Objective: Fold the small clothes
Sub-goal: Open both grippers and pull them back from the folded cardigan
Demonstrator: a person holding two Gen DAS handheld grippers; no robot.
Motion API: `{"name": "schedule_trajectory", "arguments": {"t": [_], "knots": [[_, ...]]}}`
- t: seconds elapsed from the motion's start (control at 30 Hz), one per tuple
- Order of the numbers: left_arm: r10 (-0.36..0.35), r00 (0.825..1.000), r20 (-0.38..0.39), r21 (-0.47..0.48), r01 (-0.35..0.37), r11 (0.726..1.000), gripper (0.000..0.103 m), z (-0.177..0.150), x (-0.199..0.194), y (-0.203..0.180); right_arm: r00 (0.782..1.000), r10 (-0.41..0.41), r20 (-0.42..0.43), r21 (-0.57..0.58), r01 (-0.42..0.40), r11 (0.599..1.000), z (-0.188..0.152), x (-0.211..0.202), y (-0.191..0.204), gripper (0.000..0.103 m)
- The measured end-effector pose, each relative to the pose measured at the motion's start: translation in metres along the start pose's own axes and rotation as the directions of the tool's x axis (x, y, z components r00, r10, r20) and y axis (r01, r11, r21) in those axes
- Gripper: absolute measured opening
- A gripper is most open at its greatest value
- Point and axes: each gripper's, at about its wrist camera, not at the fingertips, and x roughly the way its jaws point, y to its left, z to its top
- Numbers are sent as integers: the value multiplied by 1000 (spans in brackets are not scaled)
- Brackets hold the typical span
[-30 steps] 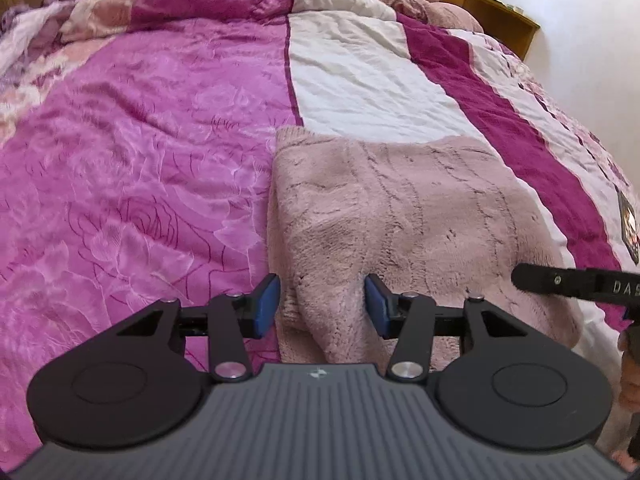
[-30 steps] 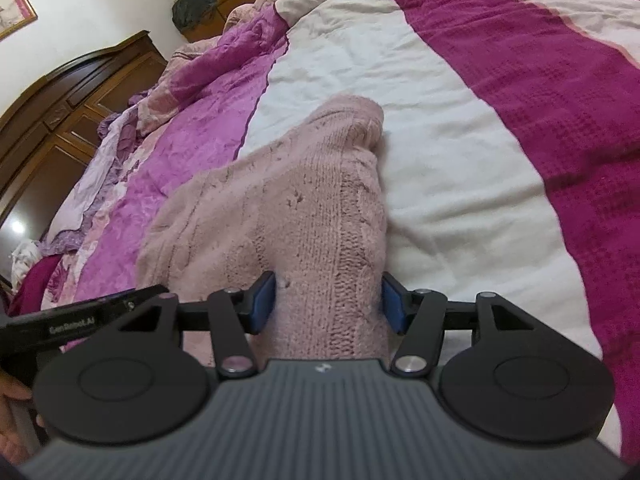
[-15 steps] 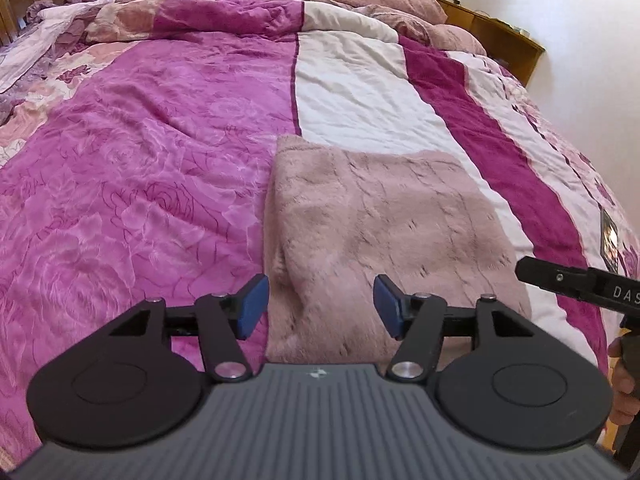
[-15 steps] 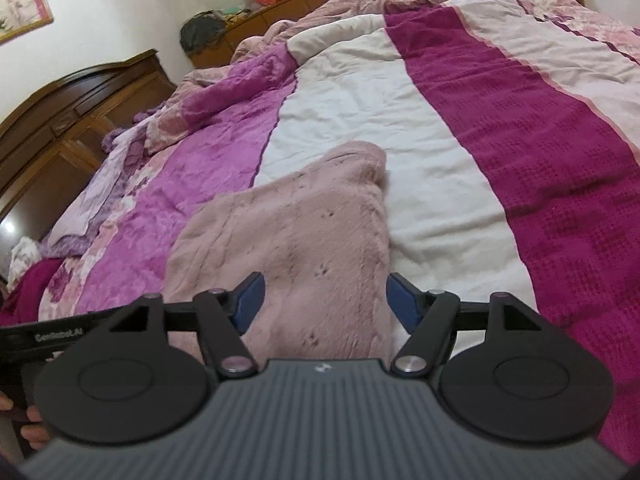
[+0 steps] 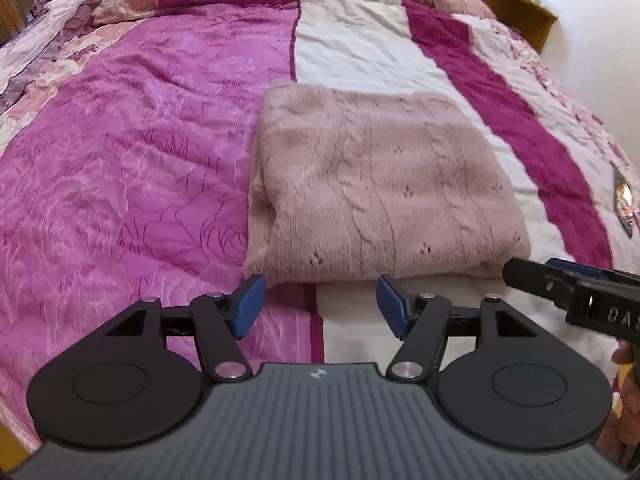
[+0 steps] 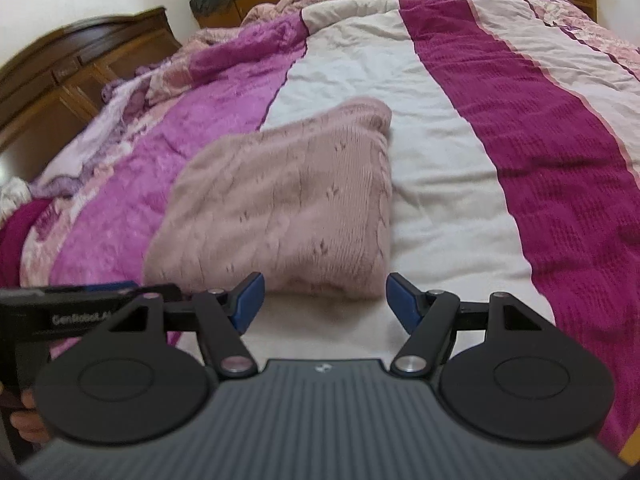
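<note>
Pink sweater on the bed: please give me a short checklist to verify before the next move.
1. Sweater folded into a rectangle: ok.
2. Lies flat on the blanket: ok.
3. Left gripper open, nothing between its jaws, which have just been opening: ok.
4. Right gripper open and apart from the sweater: ok.
5. Layers under the fold lie even: cannot tell.

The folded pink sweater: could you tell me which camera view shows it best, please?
The left wrist view: the folded pink sweater lies square-on and sharp, all four edges visible on the bedspread. The right wrist view shows it at an angle and blurrier.
</note>
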Motion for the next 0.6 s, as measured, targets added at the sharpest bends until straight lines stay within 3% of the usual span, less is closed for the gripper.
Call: {"name": "schedule_trajectory", "arguments": {"t": [0.23,0.6], "knots": [[39,998,-48,10,-39,999,69,-10,14,-9,996,-40,-81,-18,39,999,-19,16,4,70],[86,994,-74,28,-84,996,69,-16,28,-12,995,-38,-96,-10,37,999,-23,23,3,77]]}}
